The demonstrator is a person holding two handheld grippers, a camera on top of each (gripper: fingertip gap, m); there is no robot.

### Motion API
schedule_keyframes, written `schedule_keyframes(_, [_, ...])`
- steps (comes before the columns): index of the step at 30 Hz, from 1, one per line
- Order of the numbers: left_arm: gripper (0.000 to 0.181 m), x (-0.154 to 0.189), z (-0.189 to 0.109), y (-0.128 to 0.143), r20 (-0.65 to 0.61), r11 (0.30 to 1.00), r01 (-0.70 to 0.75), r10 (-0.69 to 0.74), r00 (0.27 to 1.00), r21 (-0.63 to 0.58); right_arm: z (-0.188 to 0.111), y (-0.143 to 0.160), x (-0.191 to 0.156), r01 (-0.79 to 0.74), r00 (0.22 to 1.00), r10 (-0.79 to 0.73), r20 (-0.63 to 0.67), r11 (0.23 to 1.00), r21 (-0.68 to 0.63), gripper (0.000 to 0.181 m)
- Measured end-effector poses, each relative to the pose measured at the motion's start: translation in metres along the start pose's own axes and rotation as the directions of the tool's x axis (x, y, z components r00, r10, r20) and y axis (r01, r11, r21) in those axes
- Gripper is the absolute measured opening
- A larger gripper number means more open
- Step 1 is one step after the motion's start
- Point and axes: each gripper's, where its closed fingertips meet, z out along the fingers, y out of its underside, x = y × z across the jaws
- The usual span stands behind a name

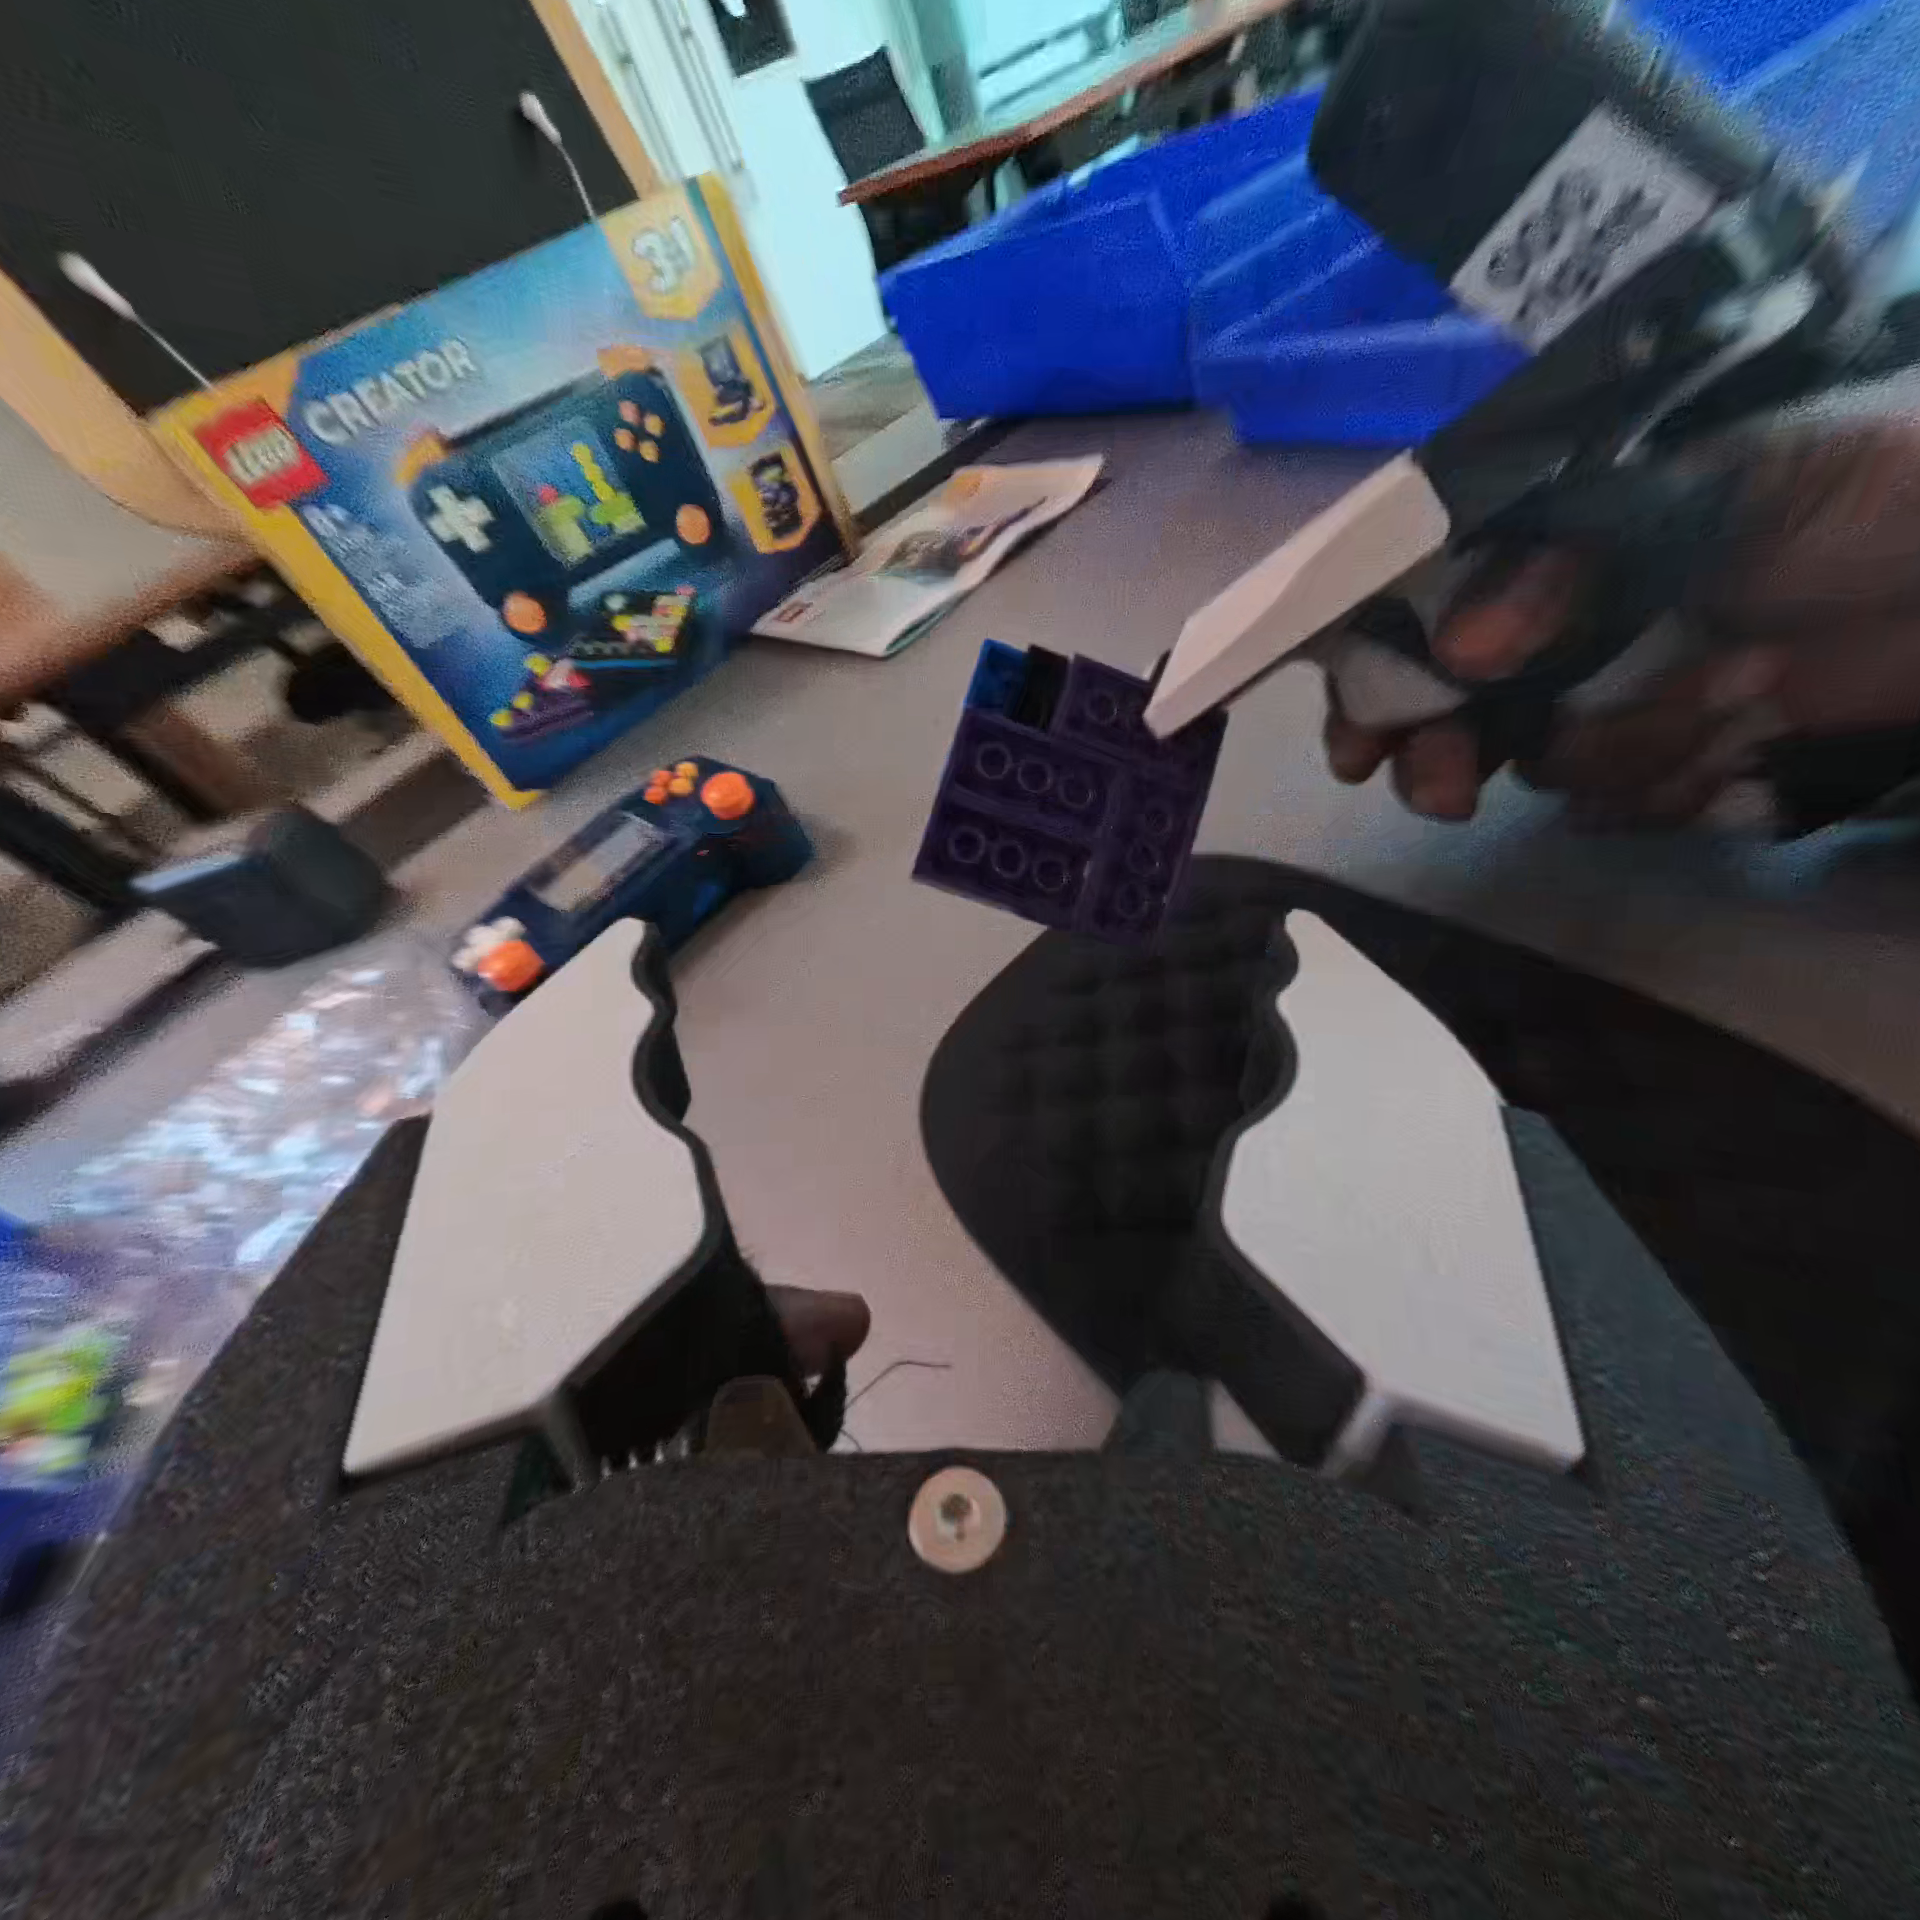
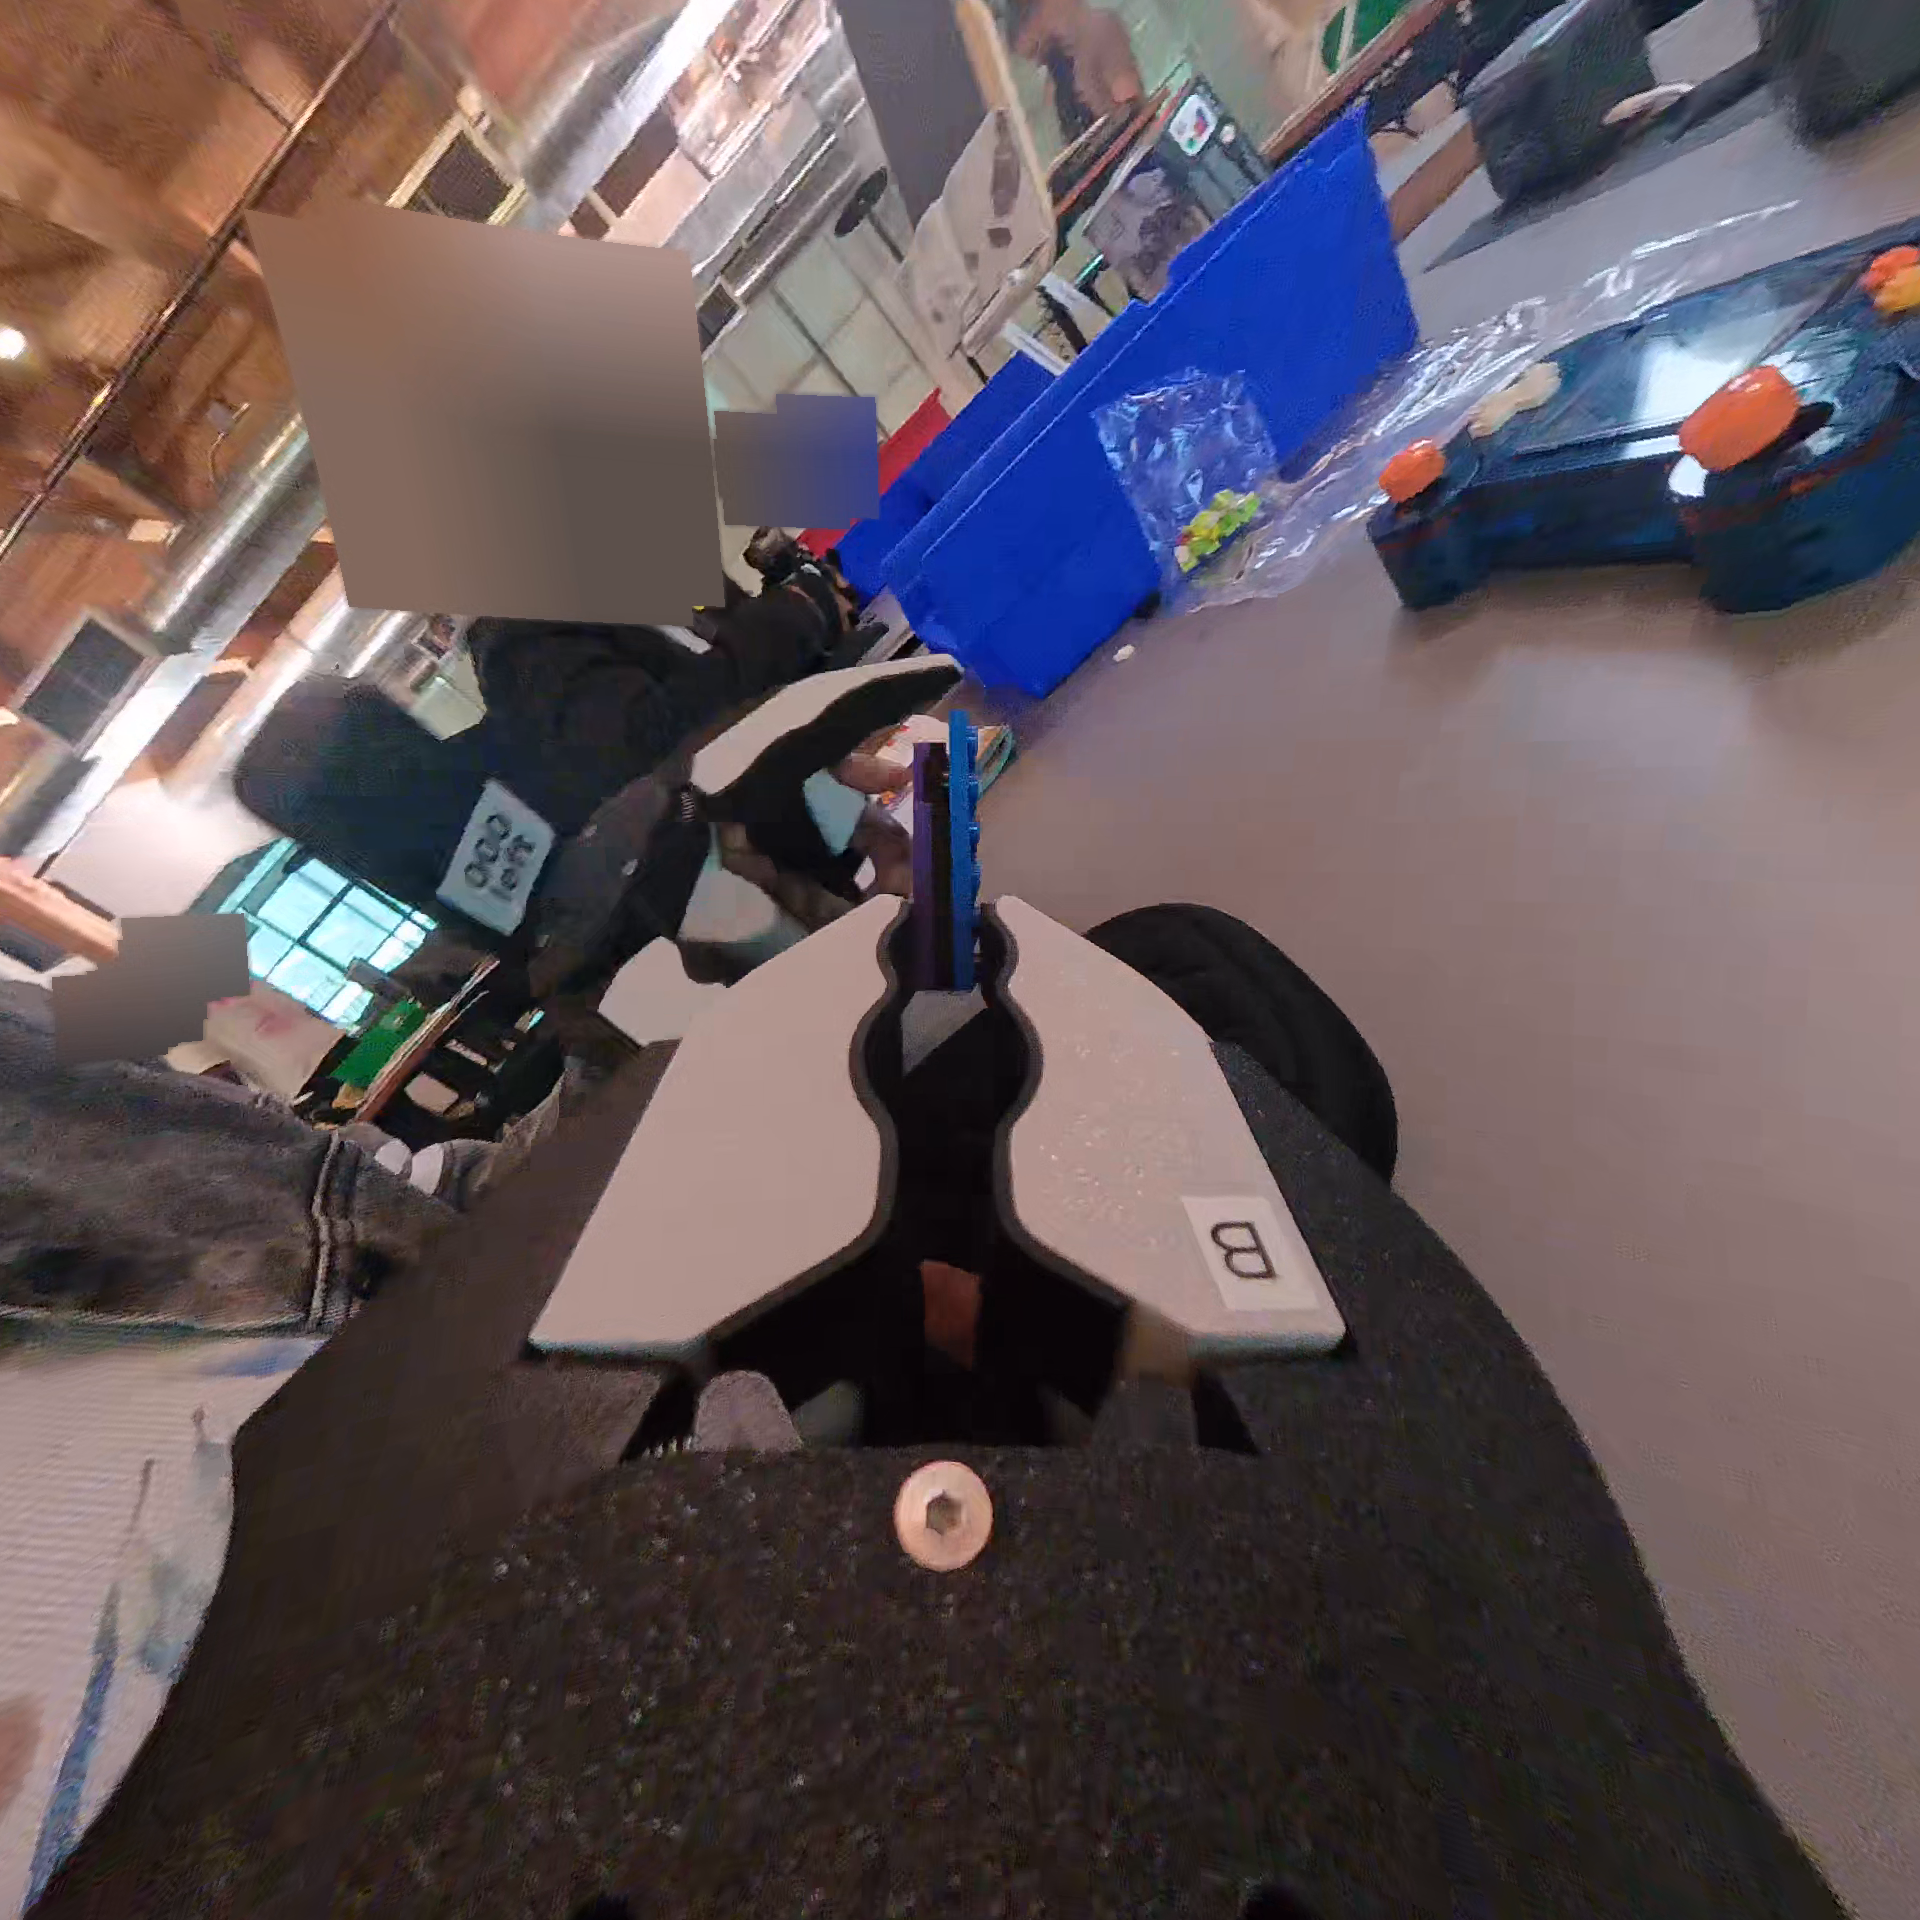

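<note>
The right gripper (image 2: 948,940) clamps a purple-and-blue brick plate assembly (image 1: 1070,805) above the grey table (image 1: 831,1039). The left gripper (image 1: 966,997) hangs open just below, holding nothing; a brick-built handheld console (image 1: 644,852) lies nearby.

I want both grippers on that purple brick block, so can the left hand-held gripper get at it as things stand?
Probably yes. The left hand-held gripper is open, with the block just ahead of its fingertips in mid-air. The right hand-held gripper pinches only one edge, leaving the near side free.
</note>
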Motion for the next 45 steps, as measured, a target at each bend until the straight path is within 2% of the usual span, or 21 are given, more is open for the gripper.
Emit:
schedule_keyframes(2, [0.111,0.003,0.009,0.007,0.086,0.969,-0.212,0.224,0.971,-0.122,0.002,0.006,0.000,-0.008,0.999,0.007,-0.036,1.000,-0.013,0.012])
schedule_keyframes(4, [0.109,0.011,0.020,0.012,0.078,0.935,-0.302,0.320,0.944,-0.185,0.006,0.012,-0.005,-0.014,0.999,0.013,-0.039,0.999,-0.031,0.012])
schedule_keyframes(5, [0.103,0.013,0.024,0.014,0.075,0.924,-0.326,0.346,0.935,-0.199,0.009,0.015,-0.008,-0.020,0.999,0.018,-0.035,0.999,-0.043,0.011])
schedule_keyframes(8, [0.066,0.010,0.026,0.017,0.092,0.883,-0.398,0.431,0.898,-0.250,0.013,0.022,-0.016,-0.015,1.000,0.014,-0.020,0.998,-0.059,0.012])
schedule_keyframes(12, [0.066,0.014,0.021,0.008,0.091,0.890,-0.416,0.437,0.895,-0.187,0.012,0.021,-0.024,0.012,1.000,-0.012,0.014,0.998,-0.061,0.012])
schedule_keyframes(14, [0.067,0.015,0.018,0.004,0.093,0.871,-0.460,0.479,0.873,-0.174,0.011,0.022,-0.029,0.037,0.998,-0.032,0.051,0.995,-0.093,0.012])
schedule_keyframes(16, [0.067,0.021,0.018,0.003,0.063,0.862,-0.482,0.496,0.866,-0.159,0.012,0.020,-0.032,0.052,0.996,-0.045,0.076,0.994,-0.099,0.024])
schedule_keyframes(18, [0.067,0.024,0.018,-0.001,0.059,0.869,-0.479,0.488,0.871,-0.125,0.013,0.020,-0.036,0.074,0.992,-0.061,0.114,0.990,-0.119,0.013])
schedule_keyframes(20, [0.066,0.027,0.016,-0.004,0.049,0.881,-0.466,0.471,0.881,-0.081,0.012,0.020,-0.036,0.109,0.988,-0.094,0.122,0.986,-0.130,0.012])
schedule_keyframes(24, [0.065,0.034,0.009,-0.014,0.005,0.908,-0.417,0.417,0.909,0.044,0.013,0.020,-0.042,0.045,0.982,-0.028,0.186,0.995,-0.088,0.012])
schedule_keyframes(26, [0.065,0.036,0.005,-0.016,0.005,0.901,-0.426,0.427,0.904,0.085,0.014,0.022,-0.044,0.059,0.982,-0.043,0.185,0.995,-0.084,0.012])
schedule_keyframes(29, [0.066,0.034,0.004,-0.011,-0.003,0.903,-0.423,0.424,0.905,0.082,0.018,0.025,-0.041,0.106,0.987,-0.094,0.129,0.990,-0.089,0.012])
schedule_keyframes(31, [0.066,0.031,0.007,-0.005,0.011,0.897,-0.438,0.439,0.899,0.062,0.021,0.027,-0.037,0.187,0.982,-0.182,0.056,0.977,-0.101,0.012])
schedule_keyframes(32, [0.066,0.030,0.011,0.003,-0.007,0.897,-0.442,0.442,0.897,0.015,0.021,0.028,-0.034,0.262,0.964,-0.265,-0.005,0.957,-0.124,0.012])
schedule_keyframes(34, [0.067,0.023,0.017,0.014,0.012,0.869,-0.484,0.488,0.873,-0.098,0.022,0.030,-0.028,0.404,0.896,-0.430,-0.112,0.894,-0.196,0.012])
schedule_keyframes(35, [0.068,0.022,0.018,0.014,0.025,0.866,-0.487,0.492,0.870,-0.116,0.023,0.029,-0.031,0.436,0.876,-0.465,-0.129,0.877,-0.201,0.012])
schedule_keyframes(37, [0.067,0.025,0.018,0.009,0.014,0.902,-0.420,0.423,0.906,-0.104,0.021,0.028,-0.021,0.519,0.788,-0.579,-0.208,0.807,-0.281,0.012])
schedule_keyframes(39, [0.059,0.024,0.017,0.005,0.025,0.898,-0.430,0.434,0.900,-0.098,0.021,0.026,-0.023,0.514,0.796,-0.570,-0.205,0.814,-0.269,0.012])
schedule_keyframes(41, [0.061,0.019,0.018,0.010,0.055,0.862,-0.489,0.499,0.865,-0.135,0.020,0.023,-0.022,0.460,0.838,-0.508,-0.197,0.853,-0.245,0.012])
schedule_keyframes(45, [0.065,0.016,0.020,0.015,0.099,0.822,-0.533,0.558,0.824,-0.198,0.017,0.024,-0.017,0.391,0.872,-0.438,-0.217,0.891,-0.229,0.012])
